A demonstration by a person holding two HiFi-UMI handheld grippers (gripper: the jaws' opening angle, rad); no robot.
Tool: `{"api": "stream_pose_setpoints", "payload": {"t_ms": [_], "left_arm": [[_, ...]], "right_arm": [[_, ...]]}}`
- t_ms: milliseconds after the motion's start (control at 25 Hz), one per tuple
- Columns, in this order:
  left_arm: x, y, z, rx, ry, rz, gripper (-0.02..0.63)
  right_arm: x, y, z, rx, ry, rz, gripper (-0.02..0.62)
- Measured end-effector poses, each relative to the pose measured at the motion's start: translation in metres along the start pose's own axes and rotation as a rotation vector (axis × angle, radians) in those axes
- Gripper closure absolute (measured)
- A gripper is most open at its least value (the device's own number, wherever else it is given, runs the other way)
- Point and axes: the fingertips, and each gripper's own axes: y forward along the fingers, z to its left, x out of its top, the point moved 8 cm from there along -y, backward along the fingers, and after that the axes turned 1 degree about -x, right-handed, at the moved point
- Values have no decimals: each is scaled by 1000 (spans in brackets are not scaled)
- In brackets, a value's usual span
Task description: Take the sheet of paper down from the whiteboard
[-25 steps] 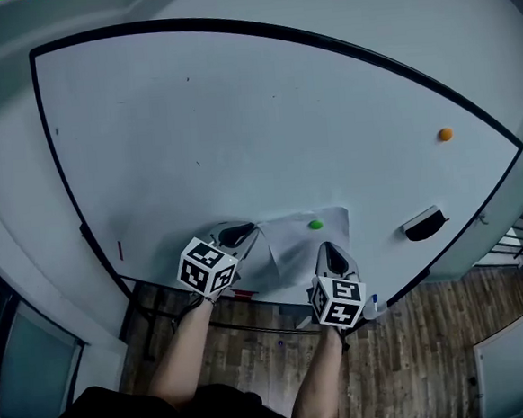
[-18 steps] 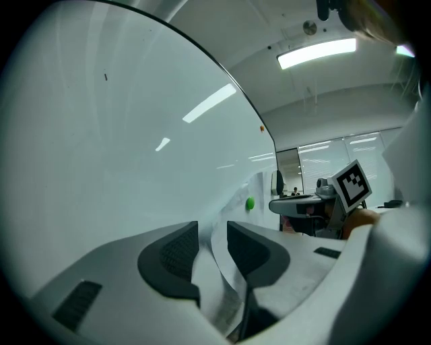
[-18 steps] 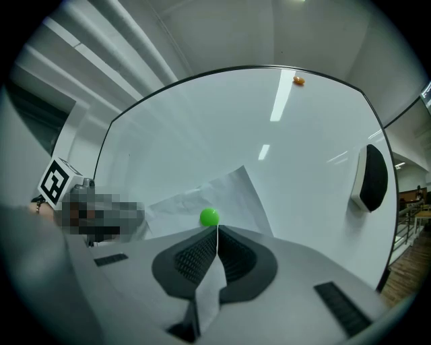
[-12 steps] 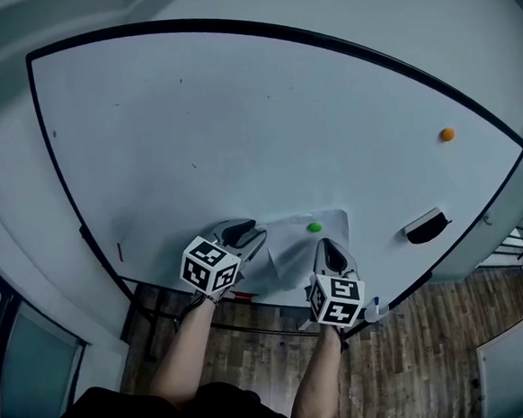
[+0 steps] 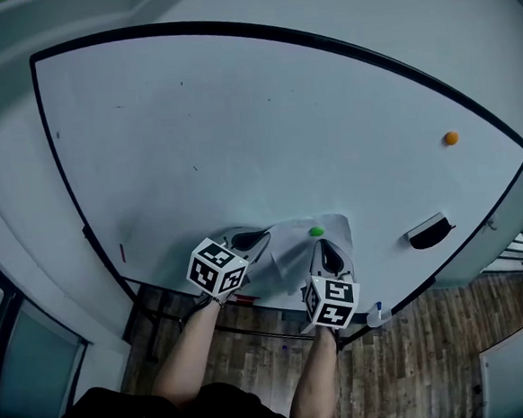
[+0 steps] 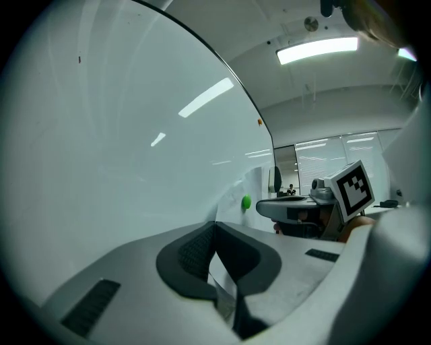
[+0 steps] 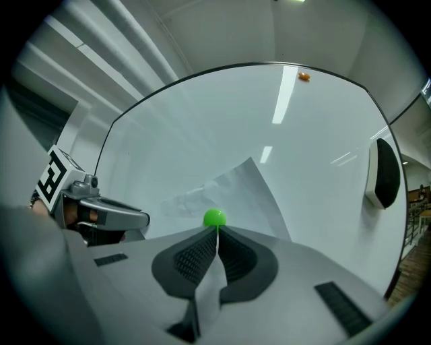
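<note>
— Where did we have the left gripper (image 5: 259, 240)?
— Its jaws were closed on the left edge of the sheet of paper (image 5: 287, 249), which curled a little off the whiteboard (image 5: 236, 115). We judged that this stopped that side from flopping.
— And the sheet itself?
— Low on the board, pinned near its top edge by the green magnet (image 5: 316, 232).
— And the right gripper (image 5: 322, 247)?
— Pinched tight on the paper just below that magnet. From there, we reckoned, we could draw the sheet out from under it.
</note>
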Motion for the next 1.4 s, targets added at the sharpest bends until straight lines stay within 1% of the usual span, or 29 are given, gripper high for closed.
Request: {"api": "stream_pose_setpoints", "payload": {"t_ms": [360,520,560,640,720,1040,1240,1400], "left_arm": [[-1,1,2,-21,9,11,584],[-1,1,4,-26,13,11,584],[-1,1,4,-28,12,10,584],[-2,1,5,-32,9,9,584],[-3,1,6,-36,6,8,584],[-4,3,6,-27,19,1,584],[-4,2,5,2,16,-24,584],[-3,1,3,25,15,-24,584]], "right_arm": [[3,5,1,-10,15,-27,571],[7,7,4,-19,6,-50,567],[8,7,4,-17,5,-54,555],[8,9,5,-10,4,-50,473],[8,12,7,-13,-2,-44,451],[11,17,12,-51,-30,-41,451],[10,19,14,-83,-27,-23,459],[11,19,14,-94,-15,-14,462]]}}
